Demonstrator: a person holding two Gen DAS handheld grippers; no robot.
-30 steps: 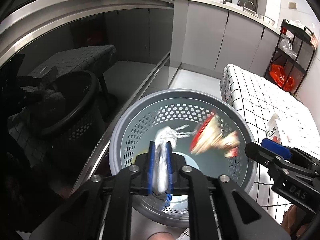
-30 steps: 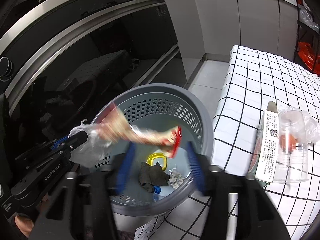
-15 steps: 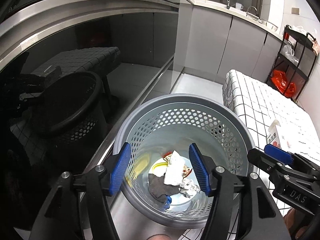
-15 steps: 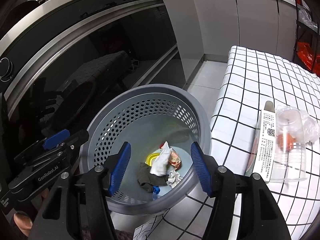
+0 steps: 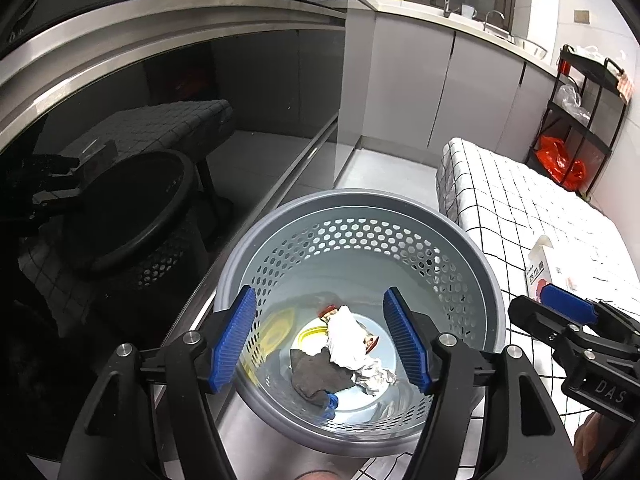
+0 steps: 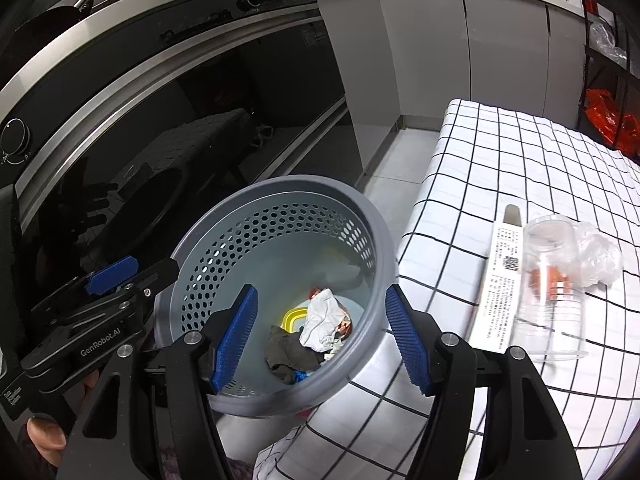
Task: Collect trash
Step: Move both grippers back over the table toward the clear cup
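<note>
Both grippers sit over the grey perforated bin (image 5: 360, 216), angled down into it. Left gripper (image 5: 322, 338): jaws opening, well apart, nothing between the pads, just bin floor visible through the gap. Right gripper (image 6: 322, 338): same, jaws opening, empty.

Trash in the bin: crumpled white wrapper (image 5: 346, 338) on top, dark grey rag (image 5: 316, 372) under it, foil ball (image 5: 376, 378) beside it, yellow lid (image 6: 294, 318) on the floor of the bin. All resting loose, clear of both sets of pads.

Bin stands on the floor, touching the edge of the bench with the checked cloth (image 6: 520, 168).

Left to collect, on the bench: long white carton (image 6: 498, 280), clear plastic cup (image 6: 554, 292) lying against it with something orange inside, crumpled clear plastic bag (image 6: 598, 254) just beside the cup.

My read: drop step is done, next is pulling out and going for the bench items.

How to do it well:
1. Lift both grippers clear of the rim before moving sideways, or a finger could hook the rim and tip the bin.
2. Right gripper is nearer the bench, so use it first.
3. Cup is thin and slippery: close gently across the wall, not the open mouth.
4. Bag is light, pinch a fold.
5. Carto: grip across the narrow side.
</note>
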